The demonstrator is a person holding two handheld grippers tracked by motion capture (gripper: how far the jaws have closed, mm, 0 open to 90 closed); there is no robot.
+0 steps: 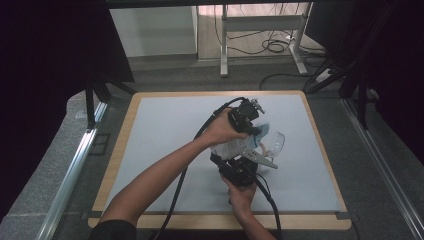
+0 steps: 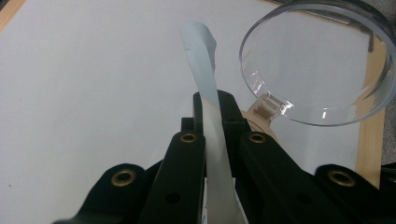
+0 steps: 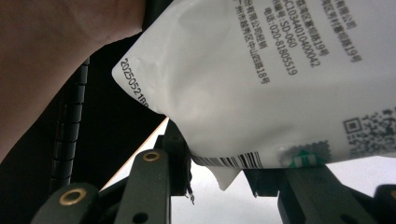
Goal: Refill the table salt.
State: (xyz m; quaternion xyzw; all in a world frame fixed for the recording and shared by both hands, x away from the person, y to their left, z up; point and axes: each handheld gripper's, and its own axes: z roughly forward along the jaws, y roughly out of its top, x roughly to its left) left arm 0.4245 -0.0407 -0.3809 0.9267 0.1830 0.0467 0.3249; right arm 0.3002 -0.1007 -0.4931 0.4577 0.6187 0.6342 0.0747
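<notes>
A white pouch [image 1: 234, 146] with printed text and a barcode is held in the air between both grippers, above the white mat [image 1: 165, 150]. My left gripper [image 1: 252, 129] comes at it from the far side and is shut on the pouch's pale top strip [image 2: 205, 70], which curls up from between the jaws of the left gripper [image 2: 217, 107]. From the near side, my right gripper [image 1: 229, 159] is shut on the pouch's lower edge; in its own view the pouch [image 3: 243, 84] sits between the jaws of the right gripper [image 3: 219, 161]. A clear plastic cup [image 1: 276, 141] [image 2: 317, 65] lies just right of the pouch.
The mat lies on a wood-edged board [image 1: 320, 150] with grey carpet around it. Black cables [image 1: 180, 185] trail from both grippers toward the near edge. Metal rails run along both sides, and a desk frame [image 1: 260, 30] with loose cables stands beyond the far edge.
</notes>
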